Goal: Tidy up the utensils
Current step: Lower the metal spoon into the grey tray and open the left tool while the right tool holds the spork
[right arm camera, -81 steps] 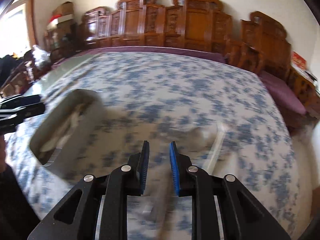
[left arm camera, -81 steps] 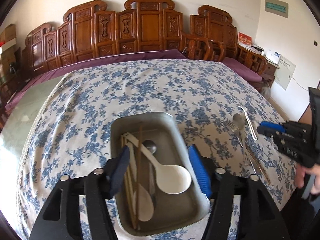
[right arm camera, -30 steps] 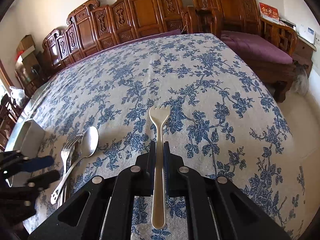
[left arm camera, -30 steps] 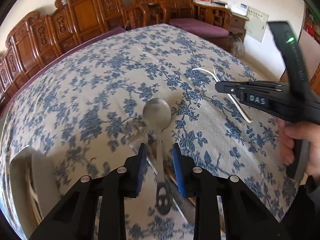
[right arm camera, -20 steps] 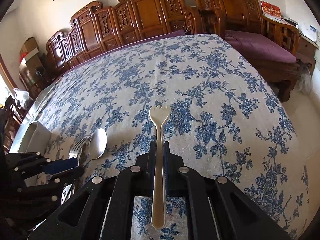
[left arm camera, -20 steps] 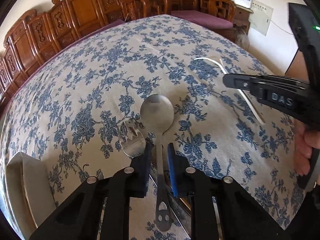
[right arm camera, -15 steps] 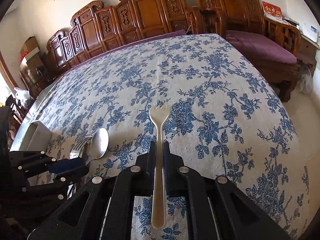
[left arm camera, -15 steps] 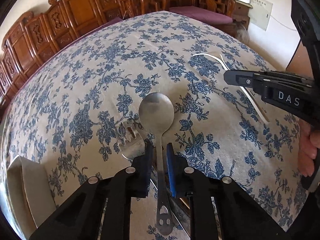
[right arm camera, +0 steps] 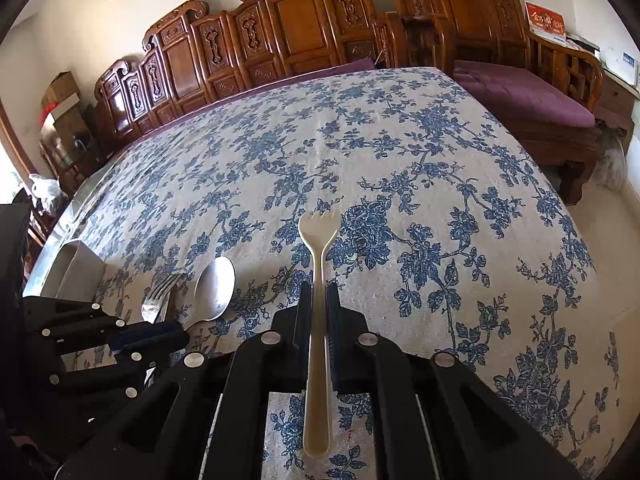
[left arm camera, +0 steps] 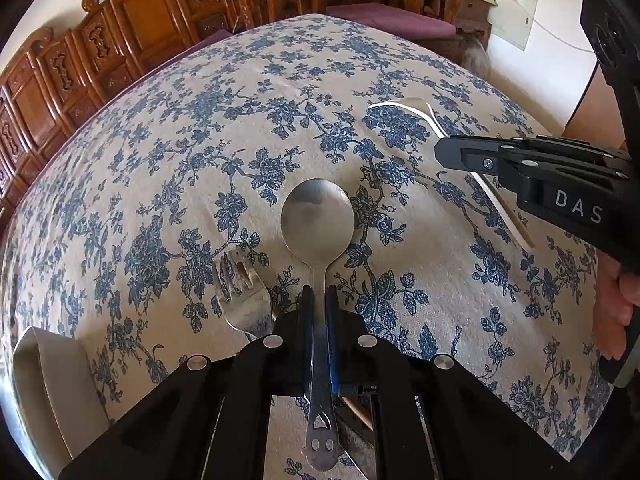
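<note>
Left gripper [left arm camera: 319, 294] clamping a metal spoon [left arm camera: 318, 220] by its handle, bowl pointing ahead over the floral cloth [left arm camera: 200, 128]. Lying just left of its fingers: a metal fork [left arm camera: 240, 296]. Right gripper [right arm camera: 319, 292] pinching a cream plastic fork [right arm camera: 319, 240], tines forward. Sitting far left of both: a tray [left arm camera: 44, 380].

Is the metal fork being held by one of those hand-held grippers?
No, the metal fork lies loose on the tablecloth beside the left hand-held gripper, which is clamped on the metal spoon instead.
</note>
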Available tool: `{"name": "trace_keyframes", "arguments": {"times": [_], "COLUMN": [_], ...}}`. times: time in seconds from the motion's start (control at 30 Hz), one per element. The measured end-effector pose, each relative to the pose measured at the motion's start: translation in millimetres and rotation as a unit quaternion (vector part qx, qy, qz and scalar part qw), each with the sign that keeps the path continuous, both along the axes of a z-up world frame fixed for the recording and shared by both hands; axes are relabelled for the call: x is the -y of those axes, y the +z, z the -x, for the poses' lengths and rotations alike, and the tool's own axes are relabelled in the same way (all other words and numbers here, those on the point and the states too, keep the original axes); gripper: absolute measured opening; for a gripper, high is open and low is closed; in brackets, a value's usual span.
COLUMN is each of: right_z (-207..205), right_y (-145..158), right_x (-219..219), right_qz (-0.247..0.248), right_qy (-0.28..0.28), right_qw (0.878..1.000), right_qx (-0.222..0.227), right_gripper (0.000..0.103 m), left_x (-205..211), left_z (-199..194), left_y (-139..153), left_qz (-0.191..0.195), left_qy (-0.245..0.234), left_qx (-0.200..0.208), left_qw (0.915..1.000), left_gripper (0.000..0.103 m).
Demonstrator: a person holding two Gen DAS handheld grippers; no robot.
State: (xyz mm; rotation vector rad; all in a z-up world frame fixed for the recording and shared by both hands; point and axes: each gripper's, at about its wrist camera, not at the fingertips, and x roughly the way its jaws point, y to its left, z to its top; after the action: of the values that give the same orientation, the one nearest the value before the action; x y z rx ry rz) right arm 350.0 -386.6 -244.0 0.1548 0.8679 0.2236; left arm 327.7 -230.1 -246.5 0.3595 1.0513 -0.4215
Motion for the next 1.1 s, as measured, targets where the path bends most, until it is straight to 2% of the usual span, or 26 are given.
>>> {"name": "trace_keyframes", "arguments": {"times": [0.23,0.6,0.8,1.1], "right_z": [1,5,11,32], "right_y": [1,7,11,18], "right_x": [-3,-13,-35,-89], "right_qz": [0.002,0.005,0.016,0.046], "right_qy": [0.002,0.015,0.034,0.090], "right_qw": [1.000,1.000,0.999,0.994], "right_qx": [0.002,0.009,0.016,0.029], "right_gripper": [0.009,0.009,0.009,0.009], "left_x": [-1,-26,-48,-94], "left_z": [12,29,43,56], "left_y": [10,50,72,95], "left_qz": [0.015,0.055,0.066,0.065], "left_qy": [-0.001,0.019,0.032,0.062], "left_qx": [0.016,0.052,0.072,0.091], "left_qw": [0.9998,0.9970,0.9947,0.9917], "left_gripper": [0.005,0.005,0.005,0.005]}}
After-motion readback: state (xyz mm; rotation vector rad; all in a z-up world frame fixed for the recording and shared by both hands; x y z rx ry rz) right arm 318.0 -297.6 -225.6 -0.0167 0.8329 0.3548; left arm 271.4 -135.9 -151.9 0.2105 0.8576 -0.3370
